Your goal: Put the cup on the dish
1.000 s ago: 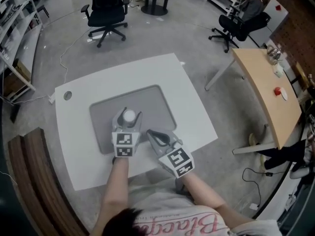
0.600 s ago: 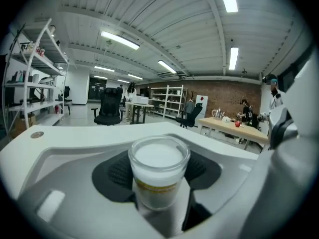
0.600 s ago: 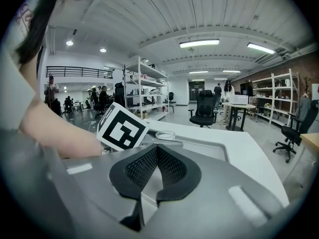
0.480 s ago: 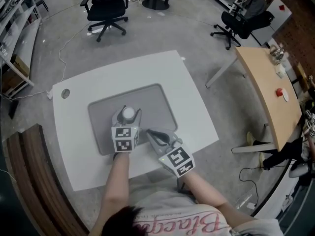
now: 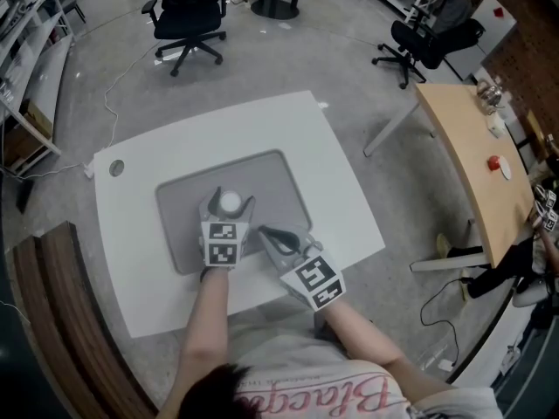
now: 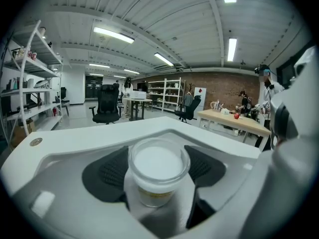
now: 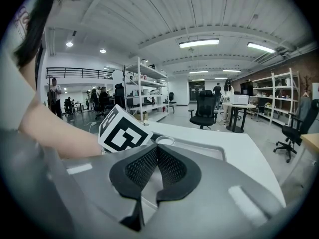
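Seeing my left gripper [image 5: 227,209] clamped on the white-topped cup [image 6: 158,169], pads on both its sides, over the grey dish [image 5: 281,180] on the white table [image 5: 336,182] — can't tell whether the cup touches the dish. Right gripper [image 7: 157,158] sits just beside the dish's near edge — jaws pressed together, nothing between them.

Cup [image 6: 158,169] base hidden between jaws, far desk [image 5: 472,164] clutter too small to tell
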The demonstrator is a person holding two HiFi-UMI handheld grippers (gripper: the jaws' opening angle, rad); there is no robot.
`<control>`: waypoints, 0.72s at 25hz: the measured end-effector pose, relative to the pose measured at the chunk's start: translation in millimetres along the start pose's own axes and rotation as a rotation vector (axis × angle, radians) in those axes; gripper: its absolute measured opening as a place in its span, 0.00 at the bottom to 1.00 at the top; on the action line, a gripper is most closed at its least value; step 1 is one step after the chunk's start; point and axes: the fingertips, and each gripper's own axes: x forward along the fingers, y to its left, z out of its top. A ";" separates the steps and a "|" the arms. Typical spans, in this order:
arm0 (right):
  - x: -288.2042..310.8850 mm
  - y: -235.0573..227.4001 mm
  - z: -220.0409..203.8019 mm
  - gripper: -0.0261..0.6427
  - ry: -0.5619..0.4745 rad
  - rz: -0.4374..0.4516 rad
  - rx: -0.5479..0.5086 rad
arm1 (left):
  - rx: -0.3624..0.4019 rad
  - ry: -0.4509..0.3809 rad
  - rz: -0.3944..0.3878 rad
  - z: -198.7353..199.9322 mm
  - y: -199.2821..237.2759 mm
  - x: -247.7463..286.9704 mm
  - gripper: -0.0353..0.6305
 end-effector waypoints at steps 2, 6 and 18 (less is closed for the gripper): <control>-3.3 -3.7 1.7 0.04 -0.004 -0.008 0.003 | -0.002 -0.012 -0.016 6.4 -2.8 -1.4 0.60; -8.3 -5.0 10.0 0.04 -0.023 -0.015 0.006 | 0.027 -0.023 -0.017 15.2 -0.6 -16.9 0.67; -26.7 2.1 73.5 0.04 -0.163 -0.007 -0.058 | 0.078 -0.330 0.007 109.4 -17.3 -149.9 0.32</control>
